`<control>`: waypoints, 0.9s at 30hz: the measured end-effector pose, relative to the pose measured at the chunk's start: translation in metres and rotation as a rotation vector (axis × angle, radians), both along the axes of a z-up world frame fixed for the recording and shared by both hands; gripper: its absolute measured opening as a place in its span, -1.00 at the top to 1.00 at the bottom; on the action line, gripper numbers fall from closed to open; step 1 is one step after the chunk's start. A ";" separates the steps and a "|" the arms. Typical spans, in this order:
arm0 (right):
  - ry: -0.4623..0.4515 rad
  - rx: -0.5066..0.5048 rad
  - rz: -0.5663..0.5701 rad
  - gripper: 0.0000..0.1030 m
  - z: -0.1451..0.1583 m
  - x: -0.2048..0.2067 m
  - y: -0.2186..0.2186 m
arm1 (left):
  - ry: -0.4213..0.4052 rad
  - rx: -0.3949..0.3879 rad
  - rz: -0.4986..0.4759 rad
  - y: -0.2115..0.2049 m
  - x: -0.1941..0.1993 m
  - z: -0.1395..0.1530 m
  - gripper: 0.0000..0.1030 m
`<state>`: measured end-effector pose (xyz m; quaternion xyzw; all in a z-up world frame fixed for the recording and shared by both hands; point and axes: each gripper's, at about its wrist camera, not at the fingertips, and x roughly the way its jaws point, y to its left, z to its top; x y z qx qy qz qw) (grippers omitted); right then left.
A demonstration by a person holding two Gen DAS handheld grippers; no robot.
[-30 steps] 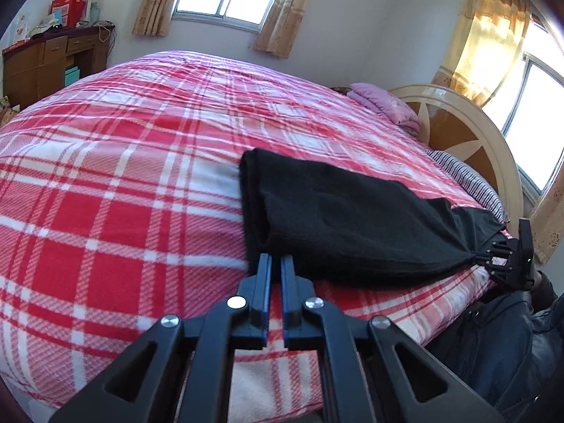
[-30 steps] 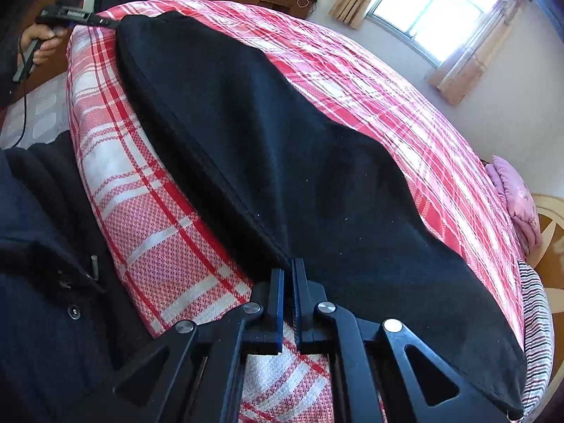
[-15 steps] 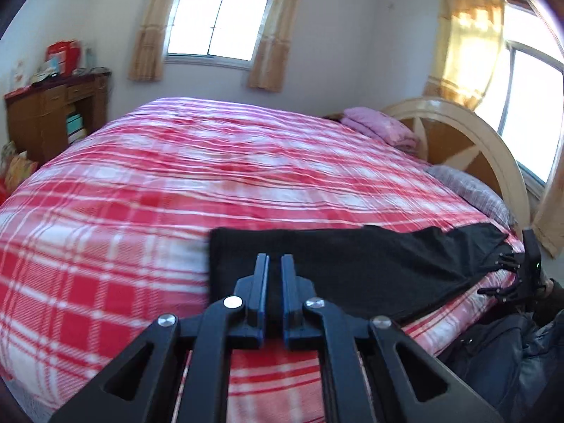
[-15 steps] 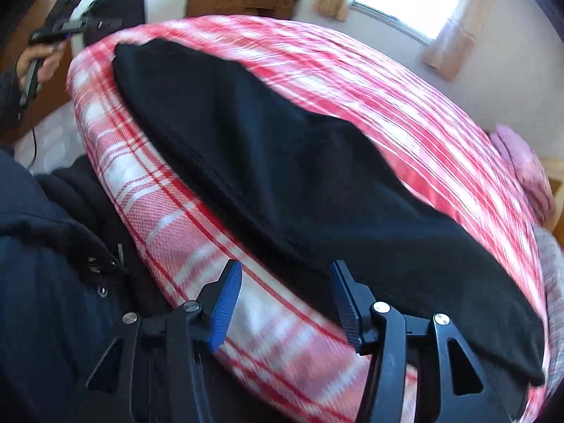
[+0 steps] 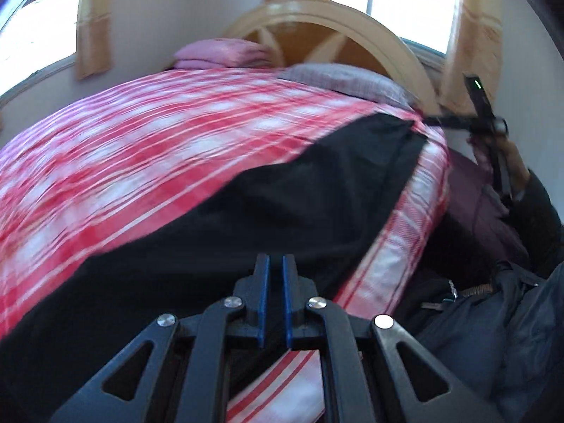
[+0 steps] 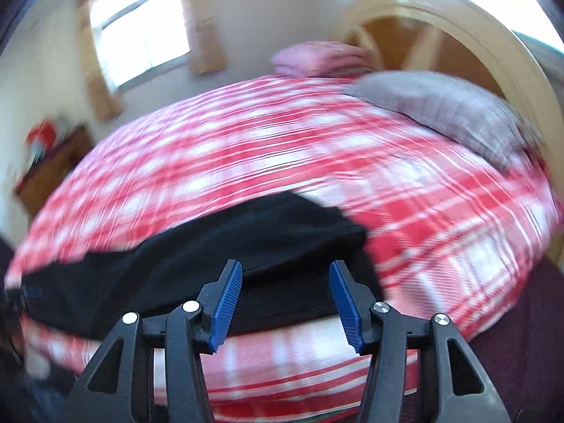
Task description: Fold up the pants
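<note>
Black fabric pants (image 5: 268, 211) lie flat along the near edge of your red-and-white plaid bedspread (image 5: 148, 141).
Your left gripper (image 5: 274, 264) is over the pants, jaws pressed nearly together, nothing visibly pinched. Your right gripper (image 6: 286, 275) has jaws spread apart above the pants' end (image 6: 246, 239), pads clear of cloth. Grey pillow (image 6: 440, 109), folded pink blanket (image 5: 222, 53) and arched cream wooden headboard (image 5: 352, 17) sit beyond. Both views motion-blurred.

Plaid bed (image 5: 148, 148) bears black pants (image 5: 282, 211) (near edge), pillows (image 6: 440, 112).
</note>
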<state>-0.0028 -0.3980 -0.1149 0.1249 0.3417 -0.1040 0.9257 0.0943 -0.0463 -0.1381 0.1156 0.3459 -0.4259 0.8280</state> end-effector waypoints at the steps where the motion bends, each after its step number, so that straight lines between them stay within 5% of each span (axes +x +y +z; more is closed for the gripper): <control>1: 0.002 0.027 -0.042 -0.04 -0.002 0.000 -0.012 | -0.015 0.027 -0.048 -0.024 -0.003 -0.001 0.85; 6: -0.008 0.173 -0.095 -0.04 -0.011 -0.004 -0.045 | -0.066 0.132 -0.211 -0.100 -0.017 -0.017 0.85; 13: -0.014 0.213 -0.104 -0.04 -0.016 -0.002 -0.057 | 0.001 0.139 -0.253 -0.114 -0.020 -0.035 0.85; 20: 0.010 0.242 -0.129 -0.05 -0.028 0.005 -0.061 | -0.033 0.198 -0.223 -0.112 -0.023 -0.042 0.75; 27: 0.017 0.228 -0.128 -0.05 -0.032 0.007 -0.058 | -0.060 0.103 -0.215 -0.099 -0.034 -0.022 0.13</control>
